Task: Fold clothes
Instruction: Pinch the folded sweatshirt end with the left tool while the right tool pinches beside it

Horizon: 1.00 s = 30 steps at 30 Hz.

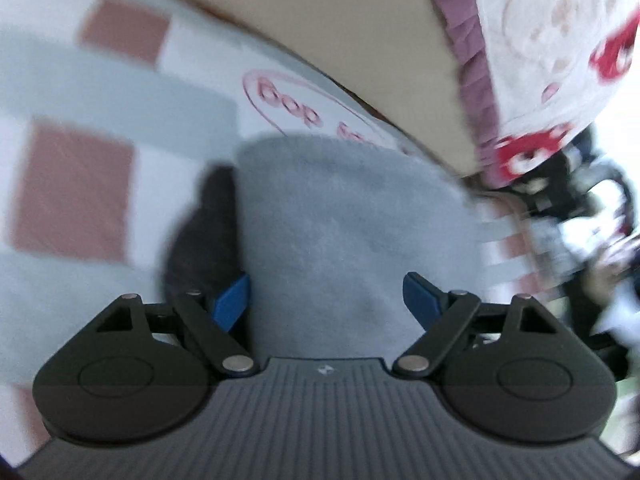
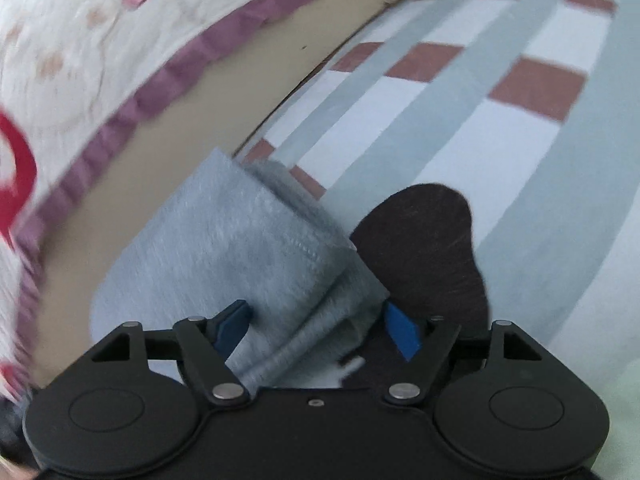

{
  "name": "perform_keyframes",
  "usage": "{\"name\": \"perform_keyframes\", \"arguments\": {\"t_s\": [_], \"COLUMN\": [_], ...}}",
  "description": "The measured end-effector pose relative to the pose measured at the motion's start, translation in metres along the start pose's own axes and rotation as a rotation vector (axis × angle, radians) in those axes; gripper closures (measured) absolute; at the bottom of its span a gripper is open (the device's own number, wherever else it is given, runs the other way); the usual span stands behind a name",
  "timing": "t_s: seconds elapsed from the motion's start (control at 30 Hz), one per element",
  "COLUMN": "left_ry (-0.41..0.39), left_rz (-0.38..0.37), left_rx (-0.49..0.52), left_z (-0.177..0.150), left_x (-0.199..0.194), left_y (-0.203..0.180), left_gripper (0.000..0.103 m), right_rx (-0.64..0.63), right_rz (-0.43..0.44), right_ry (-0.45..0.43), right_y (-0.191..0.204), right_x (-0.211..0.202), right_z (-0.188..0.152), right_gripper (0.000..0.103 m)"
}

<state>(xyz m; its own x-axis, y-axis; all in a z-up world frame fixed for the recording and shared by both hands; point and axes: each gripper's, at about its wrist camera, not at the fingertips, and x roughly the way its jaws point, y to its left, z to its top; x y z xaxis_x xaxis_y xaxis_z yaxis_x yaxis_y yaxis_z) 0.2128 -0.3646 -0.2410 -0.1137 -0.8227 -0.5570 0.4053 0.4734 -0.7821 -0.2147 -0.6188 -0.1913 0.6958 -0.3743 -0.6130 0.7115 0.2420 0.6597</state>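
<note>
The bed (image 2: pixel 460 120), under a checked sheet, carries the grey garment (image 1: pixel 340 232), folded beside a dark piece (image 2: pixel 424 248) near the quilt (image 2: pixel 80 40). Left claw (image 1: pixel 326 300) and right claw (image 2: pixel 316 328) stand spread, pinching nothing. Step: apparently releasing a fold. Next: regrip an edge, or clear away.

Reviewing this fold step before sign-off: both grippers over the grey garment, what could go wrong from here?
1. The grey garment lies between the right gripper's open jaws; closing now may grab several layers.
2. The dark piece beside it could get caught.
3. The left gripper, also open, holds nothing, so the fold may slump.
</note>
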Motion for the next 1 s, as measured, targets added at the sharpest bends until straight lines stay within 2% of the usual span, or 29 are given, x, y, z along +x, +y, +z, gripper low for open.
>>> {"name": "perform_keyframes", "arguments": {"t_s": [0.17, 0.2, 0.23, 0.27, 0.3, 0.37, 0.4, 0.43, 0.47, 0.57, 0.63, 0.67, 0.7, 0.77, 0.8, 0.87, 0.9, 1.0], "left_ry": [-0.034, -0.044, -0.054, -0.071, -0.084, -0.112, -0.124, -0.135, -0.135, -0.125, -0.134, -0.139, -0.140, -0.141, -0.118, -0.063, -0.044, 0.008], "left_rz": [-0.066, -0.054, -0.039, 0.000, 0.059, 0.188, 0.241, 0.291, 0.295, 0.269, 0.311, 0.336, 0.361, 0.413, 0.372, 0.264, 0.203, 0.016], "left_rx": [0.020, 0.049, 0.081, 0.134, 0.228, 0.435, 0.504, 0.565, 0.544, 0.431, 0.435, 0.441, 0.460, 0.504, 0.479, 0.410, 0.340, 0.111], "left_z": [-0.003, -0.004, -0.005, -0.006, -0.010, -0.021, -0.027, -0.033, -0.032, -0.023, -0.018, -0.016, -0.017, -0.019, -0.018, -0.013, -0.011, -0.006], "left_x": [0.001, 0.000, 0.000, -0.001, 0.000, 0.001, 0.003, 0.005, 0.005, 0.004, 0.004, 0.005, 0.005, 0.007, 0.009, 0.012, 0.016, 0.030], "left_y": [0.005, 0.002, -0.002, -0.008, -0.020, -0.048, -0.058, -0.068, -0.068, -0.058, -0.056, -0.055, -0.058, -0.065, -0.062, -0.054, -0.045, -0.015], "left_gripper": [0.018, 0.021, 0.023, 0.037, 0.045, 0.046, 0.046, 0.046, 0.045, 0.041, 0.030, 0.014, 0.005, 0.008, 0.009, 0.009, 0.009, 0.007], "right_rx": [0.057, 0.039, 0.017, -0.010, -0.040, -0.161, -0.241, -0.319, -0.376, -0.494, -0.566, -0.610, -0.669, -0.814, -0.799, -0.685, -0.610, -0.406], "right_rz": [0.099, 0.095, 0.087, 0.071, 0.061, 0.046, 0.029, 0.003, -0.021, -0.080, -0.119, -0.142, -0.169, -0.232, -0.243, -0.238, -0.224, -0.138], "right_ry": [-0.045, -0.056, -0.062, -0.060, -0.064, -0.103, -0.123, -0.135, -0.139, -0.124, -0.119, -0.122, -0.129, -0.148, -0.139, -0.118, -0.108, -0.056], "right_y": [-0.006, -0.004, -0.003, -0.001, 0.001, 0.014, 0.023, 0.033, 0.040, 0.052, 0.056, 0.059, 0.063, 0.072, 0.072, 0.063, 0.056, 0.032], "right_x": [0.005, 0.006, 0.008, 0.010, 0.011, 0.003, -0.001, -0.004, -0.005, -0.005, -0.002, 0.000, 0.001, 0.002, 0.004, 0.005, 0.004, 0.006], "right_z": [-0.008, -0.009, -0.008, -0.006, -0.004, -0.003, -0.004, -0.006, -0.008, -0.009, -0.010, -0.012, -0.016, -0.031, -0.030, -0.020, -0.013, 0.001], "right_gripper": [0.019, 0.026, 0.043, 0.048, 0.057, 0.062, 0.064, 0.065, 0.065, 0.065, 0.061, 0.059, 0.059, 0.058, 0.057, 0.046, 0.037, 0.036]}}
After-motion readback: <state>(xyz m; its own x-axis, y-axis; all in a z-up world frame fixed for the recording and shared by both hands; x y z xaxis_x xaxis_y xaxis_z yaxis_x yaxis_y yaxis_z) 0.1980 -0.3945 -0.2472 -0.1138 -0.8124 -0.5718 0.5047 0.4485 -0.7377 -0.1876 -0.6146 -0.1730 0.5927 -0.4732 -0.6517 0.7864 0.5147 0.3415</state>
